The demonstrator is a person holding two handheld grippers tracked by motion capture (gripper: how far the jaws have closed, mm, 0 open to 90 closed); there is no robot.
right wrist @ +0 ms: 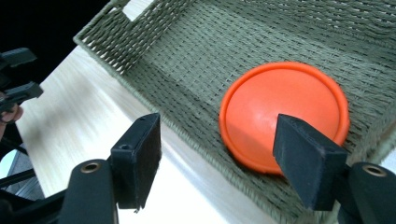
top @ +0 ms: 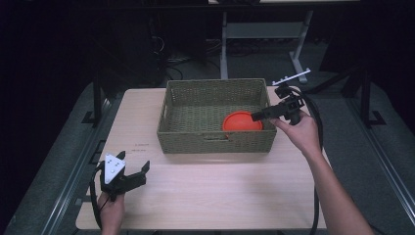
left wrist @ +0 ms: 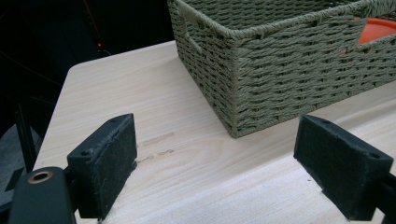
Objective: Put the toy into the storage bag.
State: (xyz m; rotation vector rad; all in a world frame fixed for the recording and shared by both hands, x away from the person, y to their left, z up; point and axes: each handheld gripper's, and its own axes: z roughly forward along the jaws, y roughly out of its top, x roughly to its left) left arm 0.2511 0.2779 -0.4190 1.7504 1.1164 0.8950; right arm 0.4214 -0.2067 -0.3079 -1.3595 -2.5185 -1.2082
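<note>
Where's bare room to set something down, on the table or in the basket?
Bare wooden table runs between the woven green basket and the left gripper. Inside, the left half is free; the round orange plastic disc and right gripper crowd the right.

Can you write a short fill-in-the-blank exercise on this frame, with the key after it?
1. The orange plate lies inside the woven ____.
2. The right gripper hangs over the basket with its jaws ____.
3. The left gripper rests near the table's front-____ corner.
Missing words: basket; open; left
</note>
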